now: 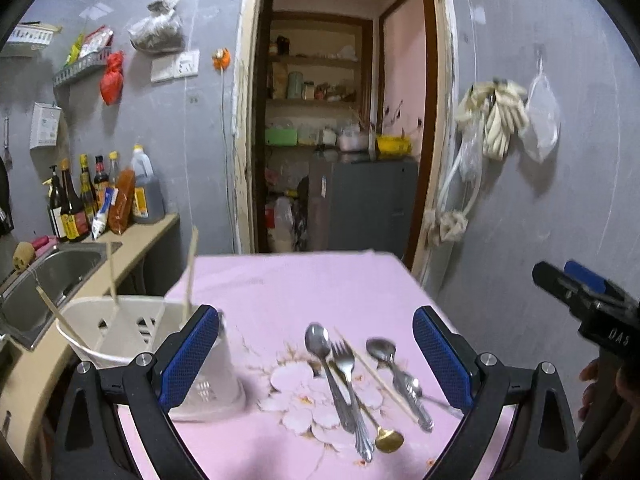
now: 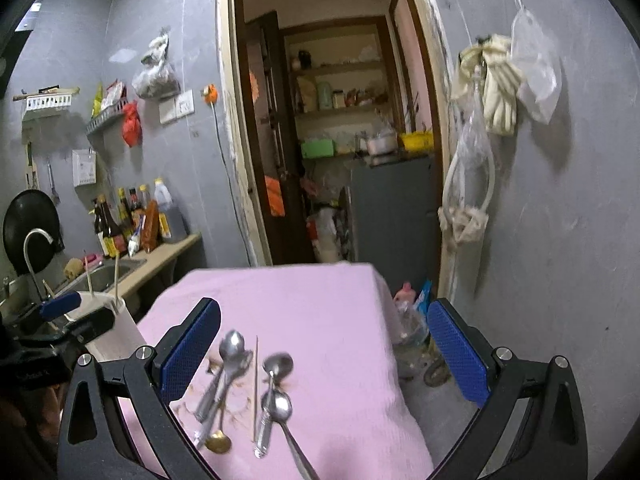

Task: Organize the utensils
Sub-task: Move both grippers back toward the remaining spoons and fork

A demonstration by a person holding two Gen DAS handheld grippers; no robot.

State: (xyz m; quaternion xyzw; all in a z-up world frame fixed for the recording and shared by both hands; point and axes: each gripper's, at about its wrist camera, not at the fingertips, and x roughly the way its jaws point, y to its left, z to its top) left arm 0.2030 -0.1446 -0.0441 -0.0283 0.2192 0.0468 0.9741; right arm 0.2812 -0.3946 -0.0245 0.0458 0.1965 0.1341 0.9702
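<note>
Several metal utensils lie loose on the pink tablecloth [image 1: 280, 288]: a large spoon [image 1: 318, 340], a fork [image 1: 348, 376], a smaller spoon [image 1: 382, 350], a gold spoon [image 1: 389, 440] and a single chopstick [image 1: 376, 372]. A white utensil holder [image 1: 120, 328] with chopsticks in it stands at the table's left edge. My left gripper [image 1: 316, 360] hangs open above the near side of the utensils, nothing between its blue pads. My right gripper [image 2: 324, 352] is open too, above the same spoons [image 2: 276, 400] and chopstick [image 2: 256, 388]. Each gripper shows in the other's view: the right gripper [image 1: 568, 280], the left gripper [image 2: 78, 314] beside the holder [image 2: 116, 332].
A steel sink [image 1: 52, 276] and a counter with sauce bottles [image 1: 100, 196] lie to the left of the table. Behind the table an open doorway [image 1: 340, 140] leads to shelves. Bottles and clutter [image 2: 412, 320] sit on the floor past the table's right edge. Bags hang on the right wall [image 1: 500, 120].
</note>
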